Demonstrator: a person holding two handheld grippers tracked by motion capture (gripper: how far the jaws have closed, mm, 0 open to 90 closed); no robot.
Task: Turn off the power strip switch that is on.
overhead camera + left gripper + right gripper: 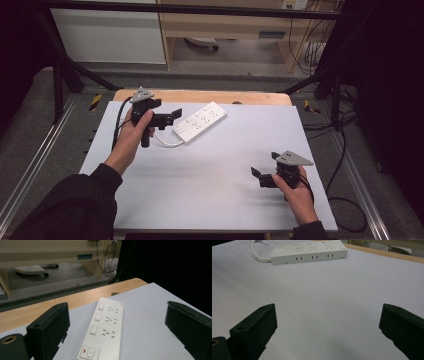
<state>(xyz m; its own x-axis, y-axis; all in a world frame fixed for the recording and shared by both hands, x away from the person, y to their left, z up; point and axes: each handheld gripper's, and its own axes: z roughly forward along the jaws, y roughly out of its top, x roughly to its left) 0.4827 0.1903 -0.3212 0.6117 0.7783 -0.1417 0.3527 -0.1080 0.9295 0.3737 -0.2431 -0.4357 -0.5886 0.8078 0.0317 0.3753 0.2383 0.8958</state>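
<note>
A white power strip [200, 121] [102, 329] [309, 253] lies flat on the white table top [215, 170], toward the back left, with several sockets and switches and a red-marked button at its near end. Its white cable [167, 142] curls off the near end. My left gripper [174, 116] [117, 335] hovers open just above that near end, jaws wide apart on either side of the strip. My right gripper [265, 167] [328, 332] is open low over bare table at the front right, with the strip well ahead of it.
A wooden strip [202, 96] edges the table's far side. Beyond it stand a wooden shelf unit [225, 25], a white panel [107, 35] and loose cables [310, 50]. Metal frame rails [30, 170] run along both sides.
</note>
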